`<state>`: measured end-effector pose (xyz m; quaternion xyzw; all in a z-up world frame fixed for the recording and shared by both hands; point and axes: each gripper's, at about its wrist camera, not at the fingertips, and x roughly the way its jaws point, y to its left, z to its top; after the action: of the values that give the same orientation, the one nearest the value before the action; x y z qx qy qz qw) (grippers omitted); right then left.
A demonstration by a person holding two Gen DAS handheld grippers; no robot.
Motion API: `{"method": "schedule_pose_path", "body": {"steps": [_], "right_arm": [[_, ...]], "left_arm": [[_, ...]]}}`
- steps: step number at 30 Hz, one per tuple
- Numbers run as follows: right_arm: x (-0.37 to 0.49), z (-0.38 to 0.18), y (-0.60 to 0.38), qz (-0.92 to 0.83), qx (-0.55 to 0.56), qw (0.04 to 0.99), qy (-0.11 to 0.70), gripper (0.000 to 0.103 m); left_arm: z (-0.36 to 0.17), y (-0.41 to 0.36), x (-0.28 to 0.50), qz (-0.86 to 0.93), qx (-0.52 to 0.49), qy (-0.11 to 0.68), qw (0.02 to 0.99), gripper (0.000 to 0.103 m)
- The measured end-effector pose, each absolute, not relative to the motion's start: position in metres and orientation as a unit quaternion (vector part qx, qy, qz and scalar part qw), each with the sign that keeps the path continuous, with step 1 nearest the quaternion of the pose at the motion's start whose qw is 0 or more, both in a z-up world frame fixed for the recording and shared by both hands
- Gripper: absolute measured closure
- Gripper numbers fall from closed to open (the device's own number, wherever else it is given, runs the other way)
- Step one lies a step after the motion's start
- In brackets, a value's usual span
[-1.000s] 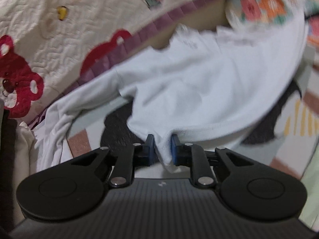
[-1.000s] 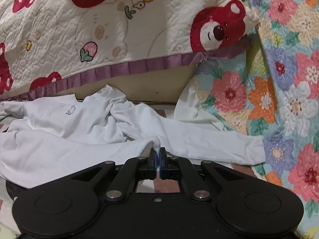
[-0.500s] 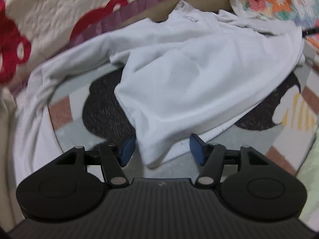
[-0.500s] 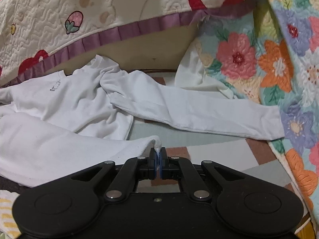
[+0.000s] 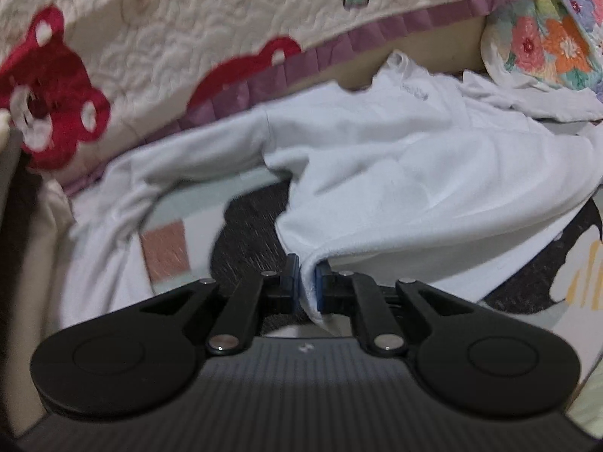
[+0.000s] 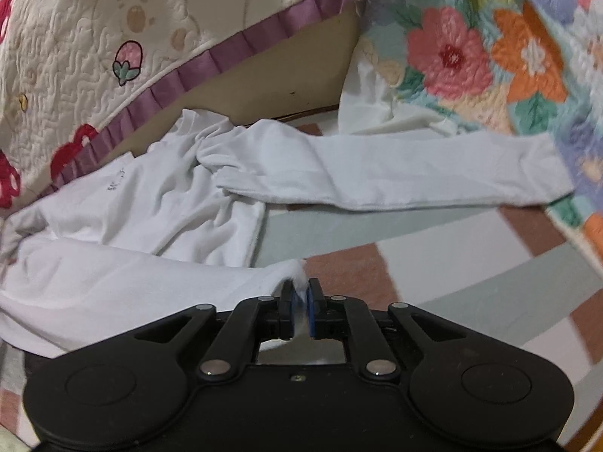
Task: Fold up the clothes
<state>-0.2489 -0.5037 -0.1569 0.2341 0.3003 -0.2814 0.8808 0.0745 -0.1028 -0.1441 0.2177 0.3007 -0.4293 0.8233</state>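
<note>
Two grippers: both are clamped on the hem of one white long-sleeved shirt [image 5: 395,173], one at each bottom corner.
Left gripper [image 5: 307,278]: its blue pads [image 5: 291,275] are nearly closed, with a fold of the shirt's lower left corner pinched between them; the cloth rises from the jaws and runs up and to the right.
Left sleeve [image 5: 124,196]: it trails off to the left side of the left wrist view, bending down along the rug's edge.
Shirt position: it lies on a patterned rug [image 6: 433,263] with pale green, pink and dark patches, its collar [image 5: 399,62] at the far end near the quilt's purple frill.
Shirt direction: collar away from both cameras, hem towards them; the body's long axis runs from the grippers to the far frill, and the hem stretches crosswise between the two grippers.
Writing: a small grey mark sits on the chest below the collar [image 6: 117,180]; too blurred to read.
Right gripper [image 6: 300,303]: its pads are almost shut on a thin tuft of the hem's right corner.
Right sleeve [image 6: 395,177]: it lies flat, straight out to the right, its cuff touching the floral quilt [image 6: 490,49].
Backdrop: a cream bear-and-strawberry quilt [image 6: 113,30] hangs behind the collar.
</note>
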Motion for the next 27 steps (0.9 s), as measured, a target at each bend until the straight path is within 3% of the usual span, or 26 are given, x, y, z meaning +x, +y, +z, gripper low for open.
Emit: {"method": "schedule_pose_path", "body": {"steps": [2, 4, 5, 6, 7, 14, 21, 23, 27], "right_arm": [[-0.244, -0.165, -0.505, -0.285, 0.238, 0.878, 0.303, 0.058], [-0.239, -0.174, -0.506, -0.291, 0.239, 0.874, 0.306, 0.057], [-0.236, -0.179, -0.506, -0.295, 0.24, 0.872, 0.309, 0.06], [-0.235, -0.181, -0.507, -0.298, 0.241, 0.871, 0.307, 0.087], [-0.237, -0.18, -0.506, -0.302, 0.244, 0.872, 0.299, 0.1], [-0.288, -0.112, -0.476, -0.305, 0.244, 0.898, 0.201, 0.099], [-0.376, -0.032, -0.442, -0.292, 0.209, 0.925, 0.127, 0.099], [-0.399, -0.033, -0.43, -0.294, 0.196, 0.927, 0.121, 0.099], [-0.428, -0.085, -0.422, -0.299, 0.221, 0.911, 0.178, 0.099]], "left_arm": [[-0.155, -0.105, 0.074, -0.425, 0.225, 0.316, 0.818, 0.095], [-0.162, -0.105, 0.075, -0.421, 0.224, 0.326, 0.816, 0.095], [-0.161, -0.106, 0.074, -0.416, 0.231, 0.321, 0.819, 0.095], [-0.16, -0.106, 0.073, -0.41, 0.238, 0.316, 0.822, 0.098], [-0.159, -0.106, 0.071, -0.404, 0.246, 0.31, 0.825, 0.098], [-0.075, -0.075, 0.002, -0.374, 0.235, 0.24, 0.865, 0.099], [-0.008, -0.02, -0.081, -0.354, 0.179, 0.23, 0.889, 0.099], [0.004, -0.006, -0.102, -0.346, 0.165, 0.233, 0.894, 0.099], [-0.033, -0.005, -0.12, -0.33, 0.16, 0.299, 0.881, 0.099]]}}
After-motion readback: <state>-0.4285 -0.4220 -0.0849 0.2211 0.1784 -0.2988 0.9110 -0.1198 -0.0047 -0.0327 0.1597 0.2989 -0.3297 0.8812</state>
